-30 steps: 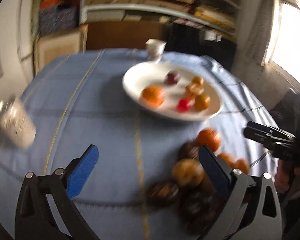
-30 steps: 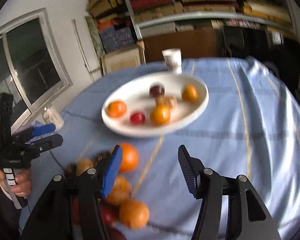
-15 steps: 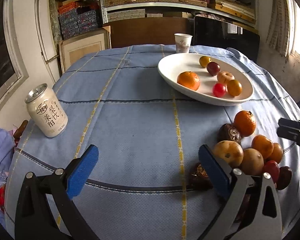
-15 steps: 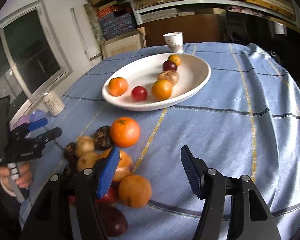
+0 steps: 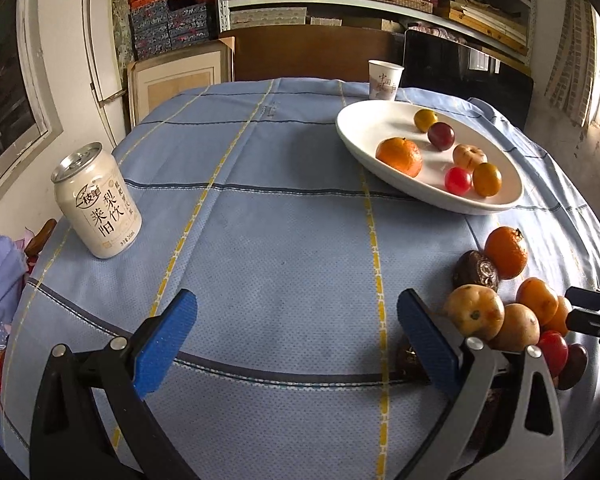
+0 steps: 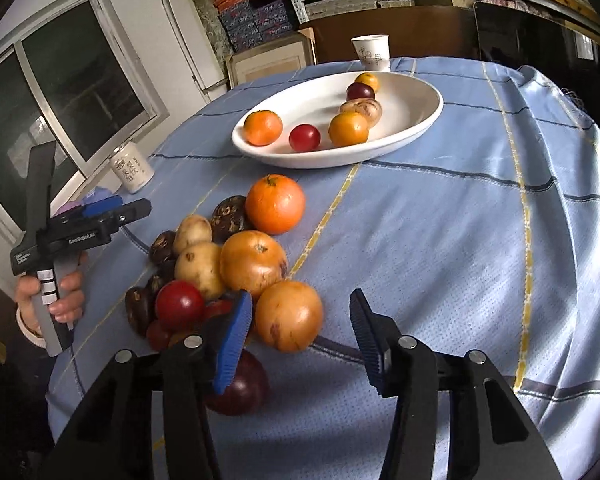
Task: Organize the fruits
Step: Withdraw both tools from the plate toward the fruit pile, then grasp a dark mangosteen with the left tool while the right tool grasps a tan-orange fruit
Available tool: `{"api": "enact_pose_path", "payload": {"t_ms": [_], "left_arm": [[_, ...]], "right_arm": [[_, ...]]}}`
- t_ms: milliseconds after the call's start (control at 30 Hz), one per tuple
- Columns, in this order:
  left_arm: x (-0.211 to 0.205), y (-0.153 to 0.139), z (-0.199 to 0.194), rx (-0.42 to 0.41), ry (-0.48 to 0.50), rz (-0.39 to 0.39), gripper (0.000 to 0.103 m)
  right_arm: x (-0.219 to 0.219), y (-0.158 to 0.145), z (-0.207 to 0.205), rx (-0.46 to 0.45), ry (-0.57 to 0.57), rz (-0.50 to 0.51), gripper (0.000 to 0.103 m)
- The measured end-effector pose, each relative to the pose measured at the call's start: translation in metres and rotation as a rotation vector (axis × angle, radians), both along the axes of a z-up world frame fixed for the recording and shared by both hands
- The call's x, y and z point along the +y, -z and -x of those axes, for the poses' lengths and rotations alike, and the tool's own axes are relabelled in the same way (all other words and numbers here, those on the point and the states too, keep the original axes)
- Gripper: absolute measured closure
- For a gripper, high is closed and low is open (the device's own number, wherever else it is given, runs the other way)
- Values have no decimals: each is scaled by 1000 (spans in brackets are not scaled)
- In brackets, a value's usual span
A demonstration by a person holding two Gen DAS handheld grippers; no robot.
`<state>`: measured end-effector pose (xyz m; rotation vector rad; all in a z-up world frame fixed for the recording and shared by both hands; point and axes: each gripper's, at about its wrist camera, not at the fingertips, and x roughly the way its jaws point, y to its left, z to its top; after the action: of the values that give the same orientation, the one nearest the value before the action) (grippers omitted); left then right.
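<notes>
In the right wrist view the right gripper (image 6: 300, 332) is sitting at the lower middle of the frame with its jaws closing, and the yellow-orange fruit (image 6: 289, 316) is lying between the blue pads at the near edge of the fruit pile (image 6: 220, 264) on the blue tablecloth (image 6: 440, 240), not yet pressed. The white oval plate (image 6: 420, 120) is resting in the upper middle, already carrying six small fruits. In the left wrist view the left gripper (image 5: 296, 332) is hanging wide apart and gripping nothing over bare cloth at lower centre, with the drink can (image 5: 96, 204) standing at the left.
</notes>
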<state>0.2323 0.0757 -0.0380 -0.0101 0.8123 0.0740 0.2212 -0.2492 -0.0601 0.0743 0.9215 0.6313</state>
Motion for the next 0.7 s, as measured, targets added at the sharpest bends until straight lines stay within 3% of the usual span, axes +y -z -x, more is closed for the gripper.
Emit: {"api": "enact_pose_path", "payload": {"t_ms": [267,400,467,633,700], "left_arm": [[0,0,0,-5,0,3,4],[0,-1,0,-7,0,5,4],[0,-1,0,-6,-2,3,4],[1,-2,1,-3,2,5,4],[0,-2,2,8,48,27,4]], "right_arm": [[8,7,2,11,-12,37,52],[10,7,2,8,-19,34,64],[10,7,1,10,-19,31,64],[-2,5,-5,37,14,-42,65],[-10,2,-8,30,46,-69,65]]}}
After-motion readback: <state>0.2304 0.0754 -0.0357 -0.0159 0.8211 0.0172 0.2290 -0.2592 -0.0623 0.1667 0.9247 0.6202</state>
